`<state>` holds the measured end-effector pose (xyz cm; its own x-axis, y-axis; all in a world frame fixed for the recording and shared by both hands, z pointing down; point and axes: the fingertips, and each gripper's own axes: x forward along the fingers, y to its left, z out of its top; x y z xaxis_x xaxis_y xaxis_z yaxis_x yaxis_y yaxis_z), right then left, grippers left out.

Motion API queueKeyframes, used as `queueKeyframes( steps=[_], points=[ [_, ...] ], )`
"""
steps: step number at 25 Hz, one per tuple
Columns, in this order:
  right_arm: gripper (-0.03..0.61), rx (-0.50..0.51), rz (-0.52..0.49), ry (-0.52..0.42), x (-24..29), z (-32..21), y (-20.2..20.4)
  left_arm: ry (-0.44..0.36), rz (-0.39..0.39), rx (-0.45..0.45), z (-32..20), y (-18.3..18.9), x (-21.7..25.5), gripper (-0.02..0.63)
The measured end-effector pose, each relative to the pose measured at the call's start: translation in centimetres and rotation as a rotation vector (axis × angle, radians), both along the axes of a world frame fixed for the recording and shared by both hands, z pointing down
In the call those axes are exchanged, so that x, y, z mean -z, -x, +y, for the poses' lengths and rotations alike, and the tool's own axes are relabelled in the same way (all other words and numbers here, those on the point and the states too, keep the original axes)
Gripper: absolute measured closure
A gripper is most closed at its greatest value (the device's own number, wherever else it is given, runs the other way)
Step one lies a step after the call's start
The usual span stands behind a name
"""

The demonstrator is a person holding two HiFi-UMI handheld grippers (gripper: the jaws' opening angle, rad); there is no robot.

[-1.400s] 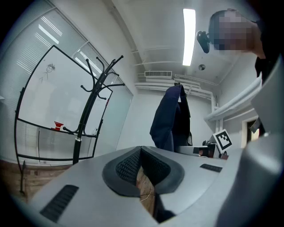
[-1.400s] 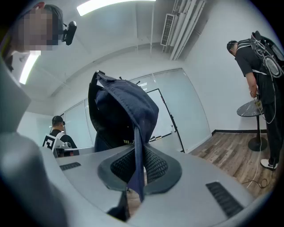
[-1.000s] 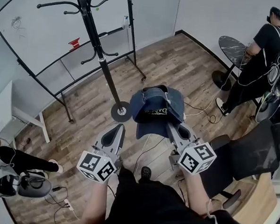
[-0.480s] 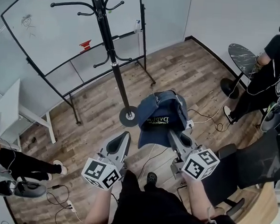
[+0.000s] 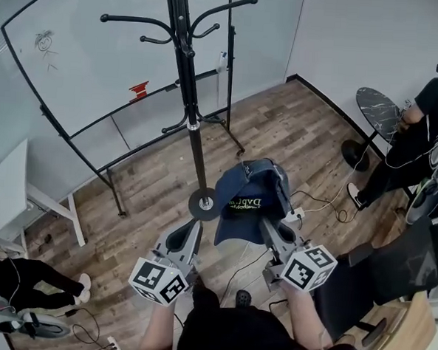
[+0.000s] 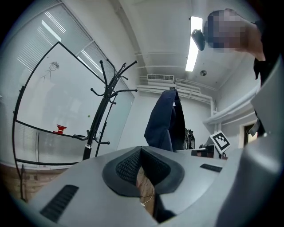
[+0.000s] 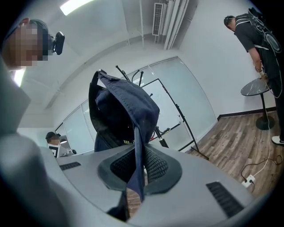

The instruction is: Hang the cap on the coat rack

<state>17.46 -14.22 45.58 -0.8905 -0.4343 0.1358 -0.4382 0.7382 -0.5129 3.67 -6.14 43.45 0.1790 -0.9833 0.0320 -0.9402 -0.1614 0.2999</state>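
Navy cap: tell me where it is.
Head view: the navy fabric cap is central, clamped in the right tool, just right of the black metal coat rack, by its base.

Head view looks steeply down; both gripper views face along their jaws toward the coat rack (image 5: 198, 162).

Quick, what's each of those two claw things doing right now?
Left gripper: closed, empty.
Right gripper: closed on the cap.
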Motion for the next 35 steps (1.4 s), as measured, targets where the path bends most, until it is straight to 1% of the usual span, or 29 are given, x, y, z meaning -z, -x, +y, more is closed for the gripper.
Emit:
queueKeyframes(
  steps=[4, 8, 12, 16, 19, 25, 28, 35],
  points=[
    [0.531, -0.015, 0.003, 0.005, 0.0, -0.4, 3.1, -0.02, -0.002, -0.029, -1.2, 2.8, 0.5, 0.598],
    [0.531, -0.038, -0.004, -0.015, 0.7, -0.9, 6.2, -0.035, 0.003, -0.051, -2.0, 6.0, 0.9, 0.598],
    [0.531, -0.062, -0.011, -0.024, 1.6, -1.0, 9.3, -0.04, -0.005, -0.093, -2.4, 8.7, 1.4, 0.598],
    [0.531, -0.058, -0.001, -0.038, 2.0, -0.7, 12.0, -0.037, 0.0, -0.101, -2.5, 10.9, 1.4, 0.6],
    [0.531, -0.049, 0.003, -0.053, 3.1, -0.9, 14.2, -0.039, -0.012, -0.1, -2.7, 12.5, 1.7, 0.598],
    [0.531, -0.022, -0.024, -0.055, 4.9, -2.5, 18.4, -0.04, -0.039, -0.047, -3.3, 16.2, 2.4, 0.598],
    [0.529, -0.001, -0.053, -0.039, 5.8, -3.5, 20.6, -0.039, -0.044, -0.004, -3.5, 18.1, 2.8, 0.598],
    [0.529, 0.061, -0.095, -0.049, 8.2, -6.4, 25.6, -0.04, -0.062, 0.096, -4.8, 21.6, 4.4, 0.598]
  ],
)
